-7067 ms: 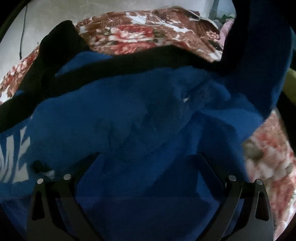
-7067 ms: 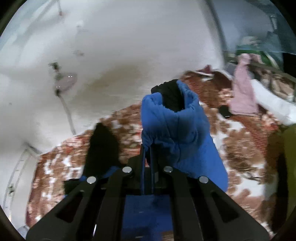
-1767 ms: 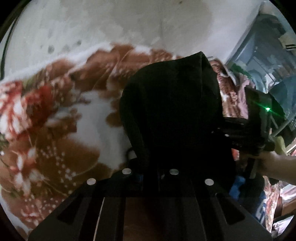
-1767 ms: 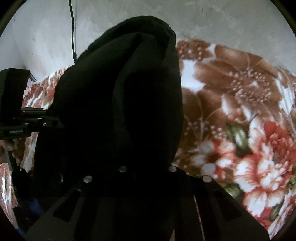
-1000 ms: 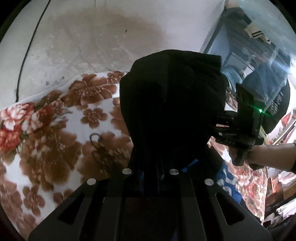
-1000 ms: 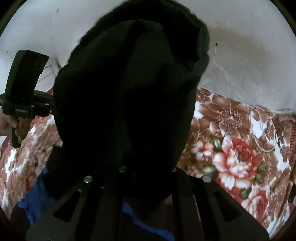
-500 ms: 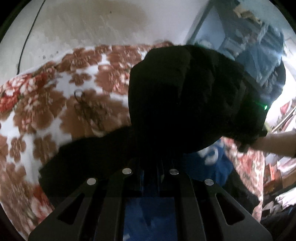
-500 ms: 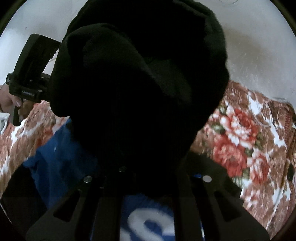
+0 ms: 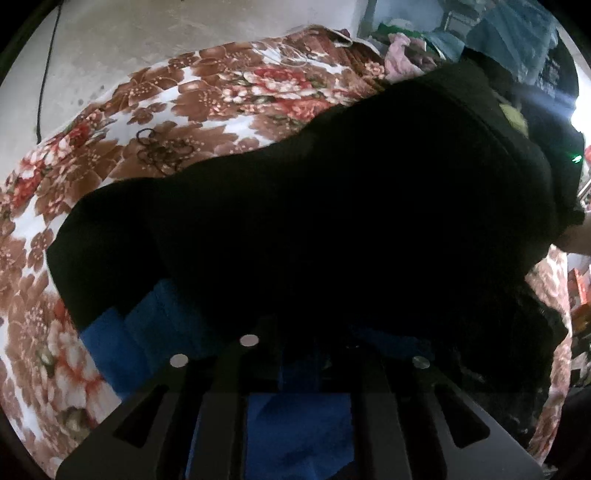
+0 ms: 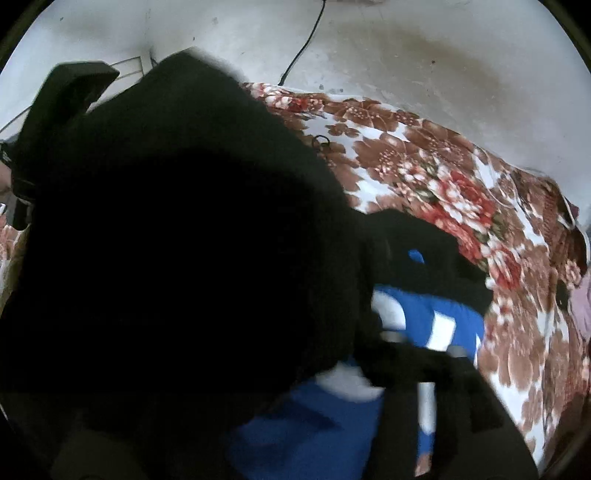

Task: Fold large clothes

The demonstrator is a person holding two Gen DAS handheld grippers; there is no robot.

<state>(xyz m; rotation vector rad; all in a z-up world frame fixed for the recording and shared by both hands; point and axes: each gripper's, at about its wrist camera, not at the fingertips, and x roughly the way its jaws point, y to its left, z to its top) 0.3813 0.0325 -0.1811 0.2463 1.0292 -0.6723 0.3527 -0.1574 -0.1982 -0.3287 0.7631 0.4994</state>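
The black garment [image 10: 177, 258] hides the right tongs' [image 10: 258, 369] left finger — the left tongs' [image 9: 299, 354] tips too.

Stained pale wall [image 10: 424, 55] behind a floral-blanketed bed [image 9: 192, 110], cluttered shelves [image 9: 498, 29] beyond.

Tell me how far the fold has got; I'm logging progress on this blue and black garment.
Done: the black part of the garment is laid over its blue side on the floral blanket. In hand: the right gripper has just opened its jaws to release; the left gripper is shut on the edge. Left: release, and perhaps fold again.
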